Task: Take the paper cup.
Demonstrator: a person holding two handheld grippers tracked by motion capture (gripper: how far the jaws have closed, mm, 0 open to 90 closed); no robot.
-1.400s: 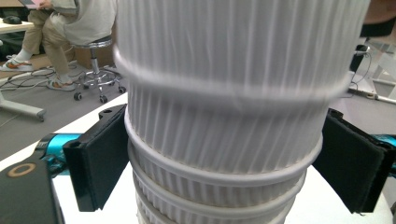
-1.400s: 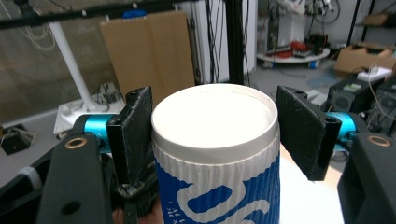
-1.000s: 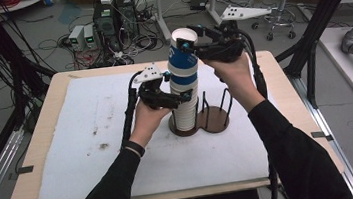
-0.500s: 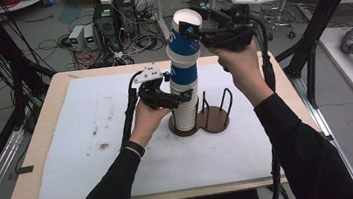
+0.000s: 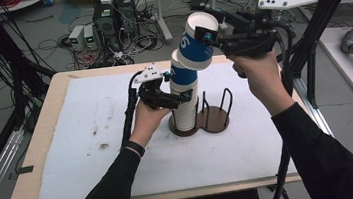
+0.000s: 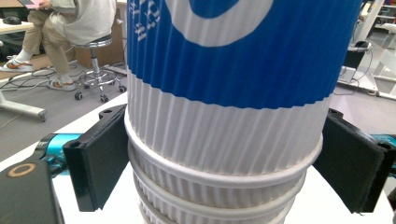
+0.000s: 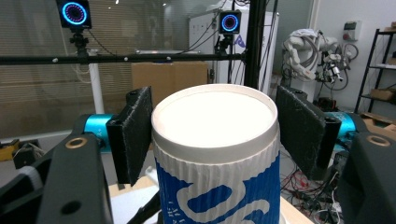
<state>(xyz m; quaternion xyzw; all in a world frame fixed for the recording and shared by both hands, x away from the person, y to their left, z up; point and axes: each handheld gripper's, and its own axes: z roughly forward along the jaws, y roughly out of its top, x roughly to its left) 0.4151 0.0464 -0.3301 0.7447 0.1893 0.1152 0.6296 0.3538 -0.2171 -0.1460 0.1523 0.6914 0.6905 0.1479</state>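
Top cup lifted off the stack.
We find the blue-and-white paper cup (image 5: 197, 42) clamped in the right gripper (image 5: 205, 33), tilted above the cup stack (image 5: 184, 109), which the left gripper (image 5: 183, 97) clamps to steady it in the holder (image 5: 215, 117).

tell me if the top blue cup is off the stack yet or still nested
Not fully off. The top blue cup, gripped by the right tongs, is tilted, its base overlapping the stack; whether it has cleared the next cup cannot be told.

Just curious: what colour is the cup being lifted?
Blue with white print, ribbed; the cup shows best in the right gripper view.
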